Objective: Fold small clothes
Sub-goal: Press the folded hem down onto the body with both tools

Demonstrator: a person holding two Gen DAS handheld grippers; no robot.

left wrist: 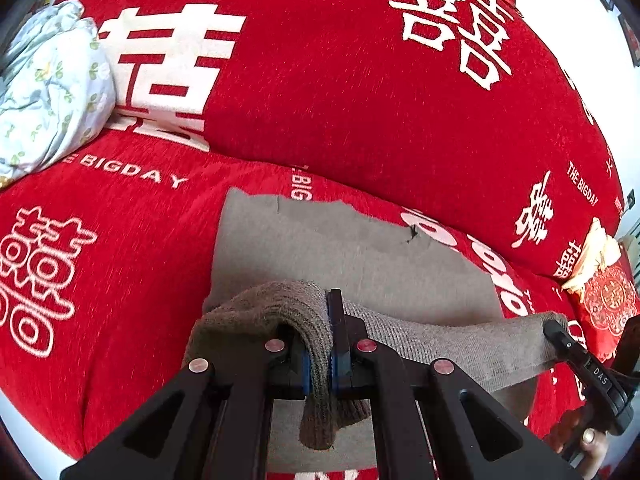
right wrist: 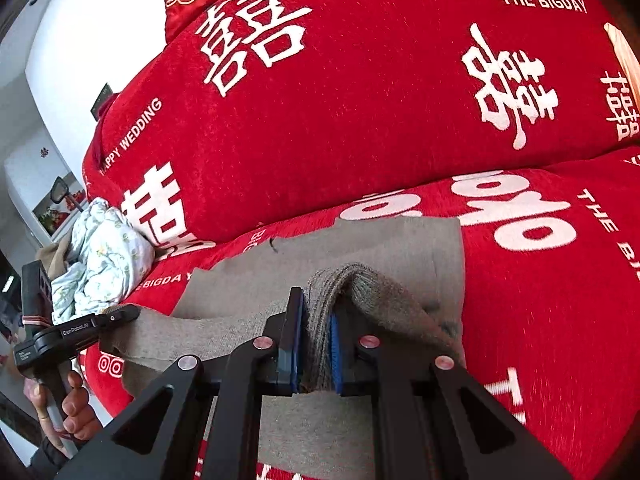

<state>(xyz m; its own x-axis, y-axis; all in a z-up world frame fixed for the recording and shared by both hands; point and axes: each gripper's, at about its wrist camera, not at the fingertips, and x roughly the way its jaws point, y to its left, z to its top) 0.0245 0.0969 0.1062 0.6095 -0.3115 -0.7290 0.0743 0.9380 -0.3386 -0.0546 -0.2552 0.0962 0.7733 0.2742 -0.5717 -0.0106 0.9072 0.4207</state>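
Note:
A small grey knit garment [left wrist: 360,256] lies on the red bedspread [left wrist: 320,100], its far part flat and its near ribbed edge lifted. My left gripper [left wrist: 324,320] is shut on the left corner of that ribbed edge, with knit bunched between the blue pads. My right gripper [right wrist: 318,312] is shut on the other corner of the grey garment [right wrist: 380,252]. The edge stretches taut between the two. In the left wrist view the right gripper [left wrist: 556,326] shows at the right; the left gripper [right wrist: 128,314] shows at the left of the right wrist view.
A crumpled pale floral cloth [left wrist: 48,88] [right wrist: 104,256] lies at the left on the red bedspread [right wrist: 360,100]. A thick red quilt with white characters rises behind the garment. Red embroidered cushions [left wrist: 608,304] sit at the right. A person's hand [right wrist: 76,412] holds the left tool.

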